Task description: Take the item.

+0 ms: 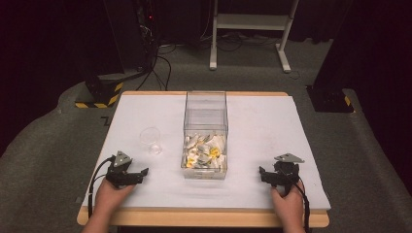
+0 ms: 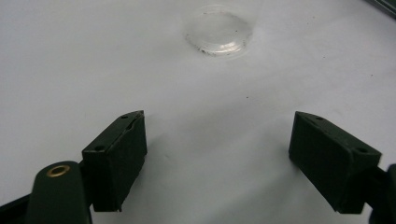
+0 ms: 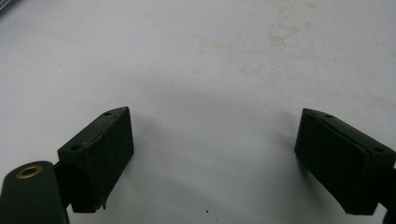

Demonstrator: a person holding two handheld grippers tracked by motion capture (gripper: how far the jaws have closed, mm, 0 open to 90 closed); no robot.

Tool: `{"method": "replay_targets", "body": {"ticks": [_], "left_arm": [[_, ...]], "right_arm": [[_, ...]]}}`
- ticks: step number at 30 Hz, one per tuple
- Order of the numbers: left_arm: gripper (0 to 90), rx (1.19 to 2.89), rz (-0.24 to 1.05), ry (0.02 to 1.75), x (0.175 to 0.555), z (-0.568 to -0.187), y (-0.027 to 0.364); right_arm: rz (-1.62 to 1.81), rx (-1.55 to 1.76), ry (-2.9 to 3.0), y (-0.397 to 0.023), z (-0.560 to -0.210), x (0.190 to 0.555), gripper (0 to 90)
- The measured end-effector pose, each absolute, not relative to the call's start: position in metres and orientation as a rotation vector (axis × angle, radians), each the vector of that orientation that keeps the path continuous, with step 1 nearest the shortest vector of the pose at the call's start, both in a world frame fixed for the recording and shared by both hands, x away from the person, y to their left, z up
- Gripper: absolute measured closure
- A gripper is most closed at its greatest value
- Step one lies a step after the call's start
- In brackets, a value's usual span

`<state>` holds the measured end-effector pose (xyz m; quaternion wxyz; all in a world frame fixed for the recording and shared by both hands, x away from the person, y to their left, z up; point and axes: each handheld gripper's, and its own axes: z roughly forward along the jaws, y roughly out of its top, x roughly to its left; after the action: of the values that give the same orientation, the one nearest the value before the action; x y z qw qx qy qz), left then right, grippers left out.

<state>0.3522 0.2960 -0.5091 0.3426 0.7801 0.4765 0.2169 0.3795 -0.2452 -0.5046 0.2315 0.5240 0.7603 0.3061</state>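
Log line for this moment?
left tongs open, empty | right tongs open, empty | cup upright | box holds pieces

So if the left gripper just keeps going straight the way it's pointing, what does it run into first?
Probably the small clear cup. In the left gripper view it stands ahead of the open jaws of the left gripper, slightly off centre, with bare white table between. Depth is hard to judge, so it might only graze it.

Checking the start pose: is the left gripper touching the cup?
Apart. The left gripper view shows bare table between the left gripper and the cup.
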Motion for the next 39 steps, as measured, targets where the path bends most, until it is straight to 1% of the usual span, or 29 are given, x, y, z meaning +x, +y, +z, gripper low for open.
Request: {"method": "replay_targets", "body": {"ticks": [34, 39], "left_arm": [[19.4, 2.036, 0.572, 1.25, 0.3518, -0.5077, 0.2948], [19.6, 2.024, 0.586, 1.223, 0.3487, -0.5048, 0.2942]], "right_arm": [[0.844, 1.445, 2.09, -0.2456, -0.5047, 0.3798, 11.3], [0.843, 1.444, 2.089, -0.2455, -0.5047, 0.3798, 11.4]]}}
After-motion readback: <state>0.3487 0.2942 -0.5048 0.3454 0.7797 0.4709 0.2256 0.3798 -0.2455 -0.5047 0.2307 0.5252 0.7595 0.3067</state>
